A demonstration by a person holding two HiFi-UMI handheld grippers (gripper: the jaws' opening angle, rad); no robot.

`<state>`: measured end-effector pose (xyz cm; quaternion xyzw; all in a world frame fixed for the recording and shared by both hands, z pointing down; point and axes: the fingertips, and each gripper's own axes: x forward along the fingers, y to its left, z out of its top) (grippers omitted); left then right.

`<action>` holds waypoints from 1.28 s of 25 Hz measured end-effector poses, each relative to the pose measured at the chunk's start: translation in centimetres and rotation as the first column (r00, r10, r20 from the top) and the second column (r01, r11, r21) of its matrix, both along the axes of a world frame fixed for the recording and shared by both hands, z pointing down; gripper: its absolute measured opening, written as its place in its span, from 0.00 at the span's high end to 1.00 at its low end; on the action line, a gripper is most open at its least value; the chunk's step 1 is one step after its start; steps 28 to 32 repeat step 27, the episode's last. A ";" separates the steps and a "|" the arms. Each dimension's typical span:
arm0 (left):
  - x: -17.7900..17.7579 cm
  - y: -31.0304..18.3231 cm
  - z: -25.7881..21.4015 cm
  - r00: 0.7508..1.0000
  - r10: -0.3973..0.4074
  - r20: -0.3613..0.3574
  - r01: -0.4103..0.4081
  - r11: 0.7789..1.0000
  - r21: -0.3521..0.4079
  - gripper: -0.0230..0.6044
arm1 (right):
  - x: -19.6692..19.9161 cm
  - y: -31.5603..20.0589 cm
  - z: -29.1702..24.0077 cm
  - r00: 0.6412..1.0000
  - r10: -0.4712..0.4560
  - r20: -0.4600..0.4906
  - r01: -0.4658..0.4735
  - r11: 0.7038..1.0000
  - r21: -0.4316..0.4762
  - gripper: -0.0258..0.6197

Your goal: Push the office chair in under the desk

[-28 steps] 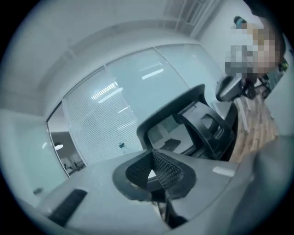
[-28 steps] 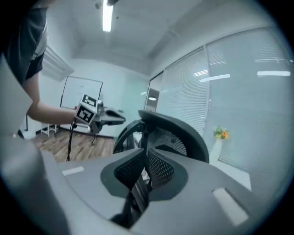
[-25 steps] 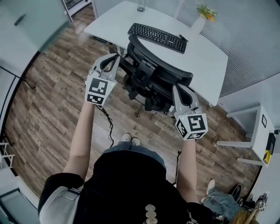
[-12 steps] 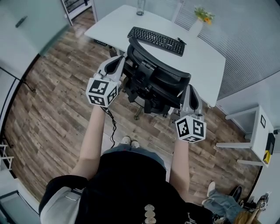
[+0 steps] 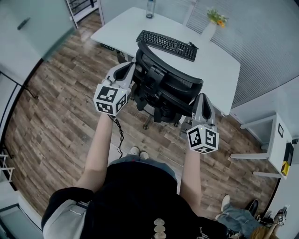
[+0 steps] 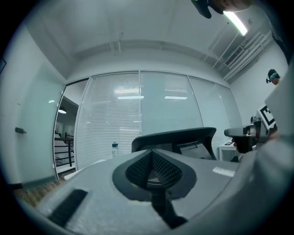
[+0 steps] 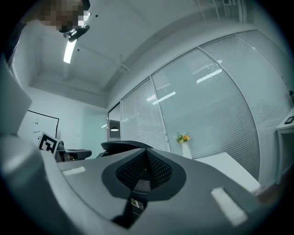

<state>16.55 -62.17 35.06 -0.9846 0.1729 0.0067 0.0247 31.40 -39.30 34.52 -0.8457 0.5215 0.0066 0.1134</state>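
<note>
The left gripper (image 5: 127, 66) and right gripper (image 5: 202, 97), both squeezed together, are at the office chair (image 5: 170, 83). Push crooked — it may bump the surface (image 5: 218, 63)

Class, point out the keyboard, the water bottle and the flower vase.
keyboard (image 5: 167, 45), head view, middle of its keys.
water bottle (image 5: 150, 9), head view, its body.
flower vase (image 5: 209, 30), head view, its white body.

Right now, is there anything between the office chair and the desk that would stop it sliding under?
Nothing visible does. The office chair faces the desk edge with no object between them; the keyboard lies on top, out of the path. The space under the desktop is hidden.
</note>
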 end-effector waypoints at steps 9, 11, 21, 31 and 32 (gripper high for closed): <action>0.2 0.3 0.2 1.000 0.009 0.011 -0.010 1.000 0.003 0.95 | -0.2 -0.2 0.0 1.000 -0.010 0.000 0.010 1.000 -0.003 0.94; 0.3 0.5 0.2 1.000 0.012 0.015 -0.012 1.000 0.006 0.95 | -0.2 -0.2 0.0 1.000 -0.010 0.002 0.010 1.000 -0.003 0.94; 0.7 0.8 0.4 0.999 0.020 0.035 -0.021 1.000 0.016 0.95 | 0.0 -0.2 0.2 1.000 -0.010 0.007 0.011 1.000 -0.008 0.94; 0.8 0.9 0.9 0.999 0.021 0.048 -0.022 1.000 0.019 0.95 | 0.0 -0.4 0.6 1.000 -0.017 0.010 0.017 1.000 -0.015 0.94; 0.8 0.9 0.9 0.999 0.021 0.048 -0.022 1.000 0.019 0.95 | 0.0 -0.4 0.6 1.000 -0.017 0.010 0.017 1.000 -0.015 0.94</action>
